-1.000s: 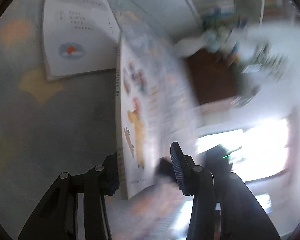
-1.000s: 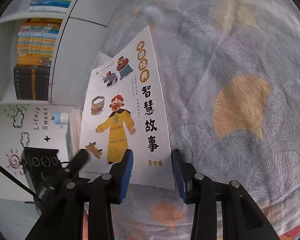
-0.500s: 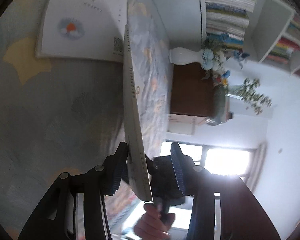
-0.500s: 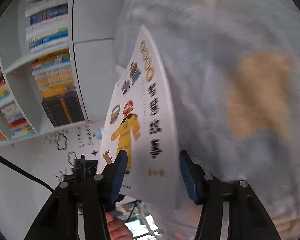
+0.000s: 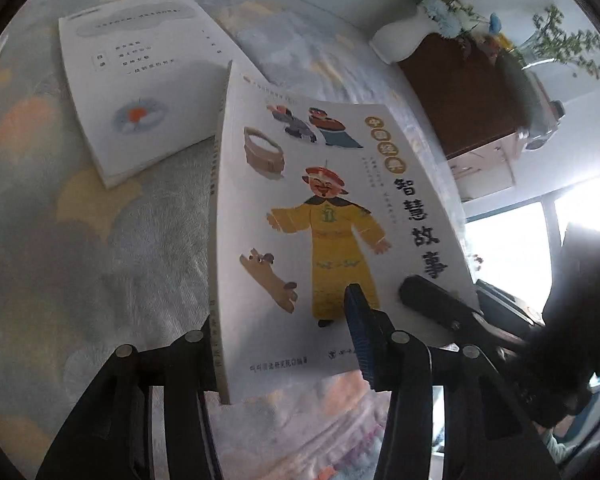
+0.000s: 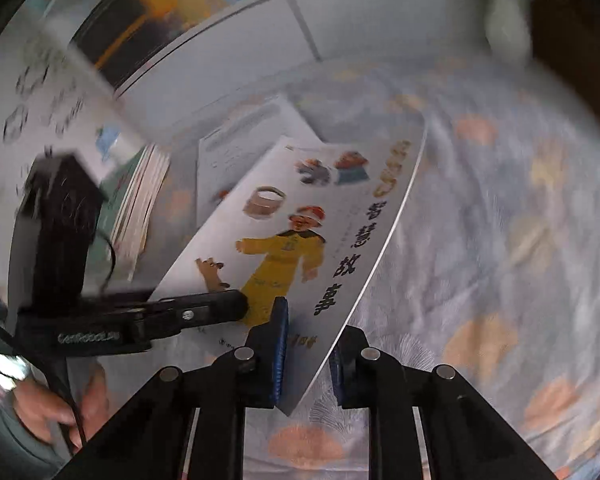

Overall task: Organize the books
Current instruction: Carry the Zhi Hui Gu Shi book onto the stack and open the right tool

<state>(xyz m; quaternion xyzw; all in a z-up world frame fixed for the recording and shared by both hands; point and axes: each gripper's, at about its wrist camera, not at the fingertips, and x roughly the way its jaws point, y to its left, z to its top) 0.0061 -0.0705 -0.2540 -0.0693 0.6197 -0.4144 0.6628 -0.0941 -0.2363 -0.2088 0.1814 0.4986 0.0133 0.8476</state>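
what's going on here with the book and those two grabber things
A person is sorting books on a bed with a hand-held tool in each hand. Both tools grip the same picture book, the one with a yellow-robed figure on its cover, and hold it tilted above the patterned bedspread. The left tool holds the spine edge; the right tool, whose jaws have just been closing, pinches the opposite corner. A second white book lies flat behind it.

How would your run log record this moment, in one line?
story book: held tilted over bedspread | left tongs: gripping its spine edge | right tongs: just closed on its corner
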